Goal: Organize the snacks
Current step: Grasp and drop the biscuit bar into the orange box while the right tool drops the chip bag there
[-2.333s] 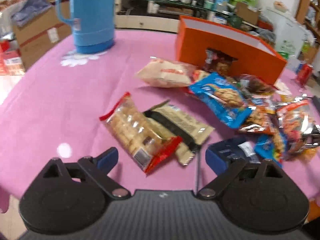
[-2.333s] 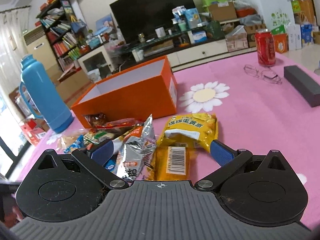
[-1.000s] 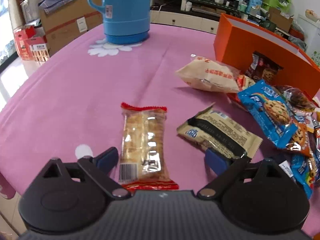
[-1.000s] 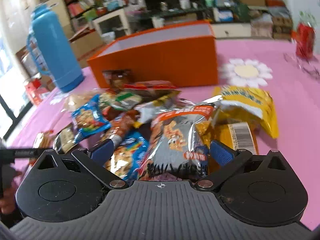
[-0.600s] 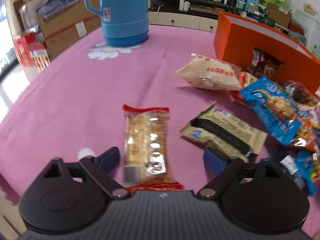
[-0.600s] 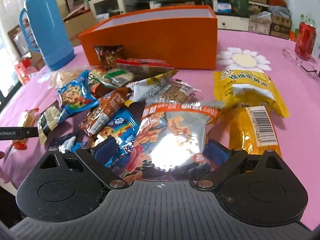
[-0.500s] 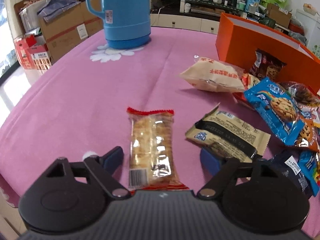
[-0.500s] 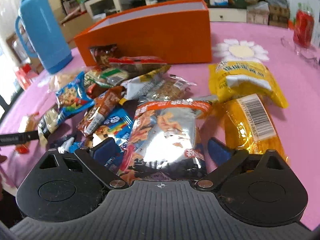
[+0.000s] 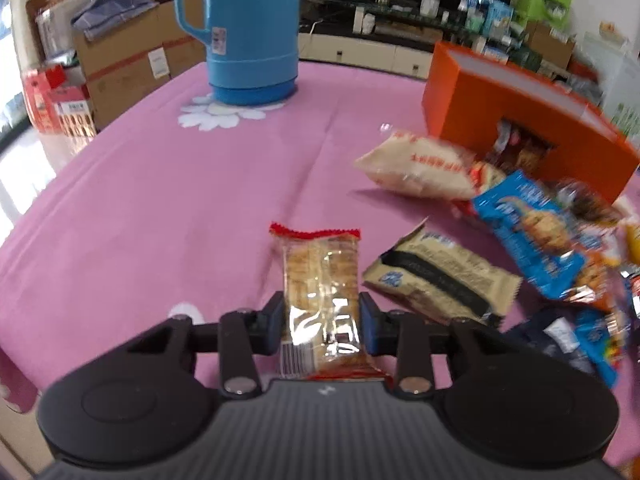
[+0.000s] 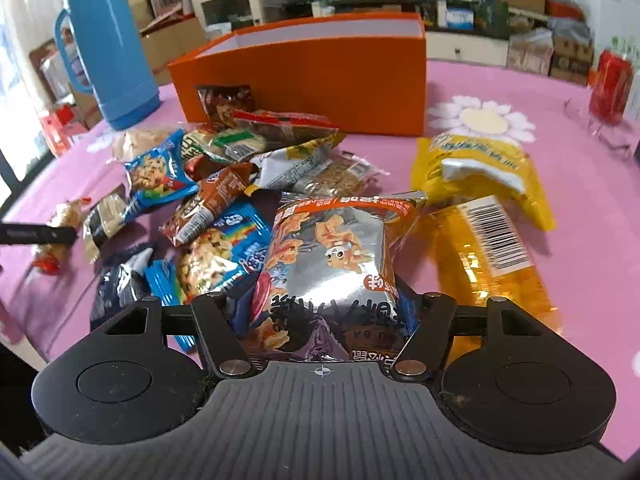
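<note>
Pink cloth printed with white daisies covers the table, with a cluttered living room of shelves and cardboard boxes behind it. You hold a gripper in each hand, both angled down toward the tabletop.

Your left gripper has just clenched: its blue pads press both long sides of a clear cracker packet with red ends, gripping the end nearest you while the packet lies flat near the table's near edge. Just to its right lies a beige wafer packet with a black stripe, not touching the gripper.

Your right gripper has just been closing, and its jaws now squeeze the lower part of a puffy silver and orange snack bag, which bulges between them.

An orange box, open at the top, stands toward the table's far side, behind a heap of mixed snack packets. Two yellow bags lie to the right of the heap. A blue thermos stands near the far left edge.
</note>
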A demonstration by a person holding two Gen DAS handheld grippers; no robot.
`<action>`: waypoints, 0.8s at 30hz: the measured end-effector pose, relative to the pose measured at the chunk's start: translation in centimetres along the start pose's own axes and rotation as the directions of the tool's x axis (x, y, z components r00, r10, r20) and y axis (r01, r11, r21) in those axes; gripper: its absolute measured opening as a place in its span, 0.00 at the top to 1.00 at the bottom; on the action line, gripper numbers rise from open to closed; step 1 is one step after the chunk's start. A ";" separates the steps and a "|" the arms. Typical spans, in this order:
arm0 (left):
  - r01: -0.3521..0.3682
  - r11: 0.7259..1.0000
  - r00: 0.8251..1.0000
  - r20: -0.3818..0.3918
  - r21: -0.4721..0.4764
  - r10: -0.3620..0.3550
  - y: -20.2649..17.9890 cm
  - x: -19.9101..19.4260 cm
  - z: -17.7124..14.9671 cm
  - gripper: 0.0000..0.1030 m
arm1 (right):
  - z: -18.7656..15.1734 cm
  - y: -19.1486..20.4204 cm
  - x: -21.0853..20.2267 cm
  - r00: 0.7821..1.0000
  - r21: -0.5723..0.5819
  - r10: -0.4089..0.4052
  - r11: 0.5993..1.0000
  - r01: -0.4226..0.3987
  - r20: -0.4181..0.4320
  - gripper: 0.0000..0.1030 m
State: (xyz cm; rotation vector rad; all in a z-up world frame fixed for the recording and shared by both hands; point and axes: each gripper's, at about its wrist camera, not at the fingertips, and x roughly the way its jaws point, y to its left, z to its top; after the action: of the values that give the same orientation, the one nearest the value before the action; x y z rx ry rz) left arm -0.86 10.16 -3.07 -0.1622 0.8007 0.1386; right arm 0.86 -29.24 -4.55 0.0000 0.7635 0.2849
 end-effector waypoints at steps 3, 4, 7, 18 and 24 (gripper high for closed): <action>0.032 0.999 0.997 0.065 0.010 -0.033 -0.2 -2.5 0.5 0.67 | -0.1 -0.9 -1.9 0.999 0.036 0.015 0.999 -0.017 0.048 0.50; 0.047 0.999 0.996 0.078 0.015 -0.048 -0.5 -3.2 0.8 0.67 | -0.1 -1.5 -2.8 0.996 0.064 0.029 0.997 -0.034 0.080 0.50; 0.115 0.993 0.989 0.092 0.016 -0.116 -1.7 -4.3 2.0 0.67 | 0.3 -2.6 -5.0 0.983 0.138 0.071 0.986 -0.094 0.169 0.50; 0.259 0.965 0.944 0.199 0.047 -0.263 -10.0 -0.3 14.6 0.67 | 13.1 -1.8 -3.6 0.936 0.050 0.086 0.993 -0.110 0.342 0.50; 0.278 0.960 0.943 0.180 0.045 -0.281 -14.1 7.1 19.4 0.67 | 20.0 -2.2 4.7 0.937 0.075 0.066 0.992 -0.097 0.343 0.50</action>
State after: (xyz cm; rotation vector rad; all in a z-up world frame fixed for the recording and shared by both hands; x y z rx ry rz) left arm 20.28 0.67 6.37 -0.2395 0.5859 -0.1220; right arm 18.30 -28.12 6.51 0.1637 0.4309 0.3190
